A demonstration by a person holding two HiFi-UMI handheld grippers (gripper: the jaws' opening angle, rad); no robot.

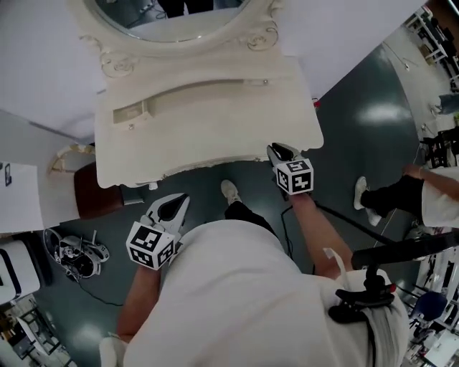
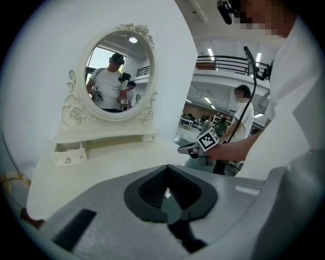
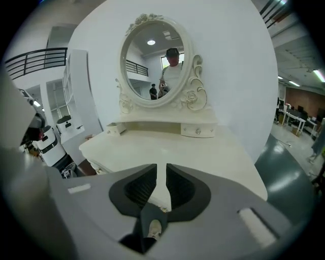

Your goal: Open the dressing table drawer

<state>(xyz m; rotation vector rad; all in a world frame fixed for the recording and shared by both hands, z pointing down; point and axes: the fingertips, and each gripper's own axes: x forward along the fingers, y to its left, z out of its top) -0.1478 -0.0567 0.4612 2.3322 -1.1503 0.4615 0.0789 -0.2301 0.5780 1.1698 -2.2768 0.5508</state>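
Head view, steeply down: faces a cream dressing table (image 1: 215,136) with an oval mirror (image 1: 172,21) at its far edge, on a dark green floor (image 1: 358,107); left gripper (image 1: 181,201) near left, just off the table's front edge and over the floor; right gripper (image 1: 280,150) further right, just at the table's near right edge, whether touching cannot be told; brown stool (image 1: 97,190) left of the table; white shoe (image 1: 229,191) between the two grippers.

Left gripper view: jaw tips together, a dark hollow behind them, nothing gripped; looks across the tabletop toward the mirror, with the right gripper to its right.

Right gripper view: jaws narrowly apart, a thin slit between the pads, empty; only tabletop showing through the gap.

Left small drawer (image 3: 116,129) on the raised far shelf, under the mirror, sticking out slightly; right small drawer (image 3: 198,131) flush, knob showing; both well apart from the grippers.
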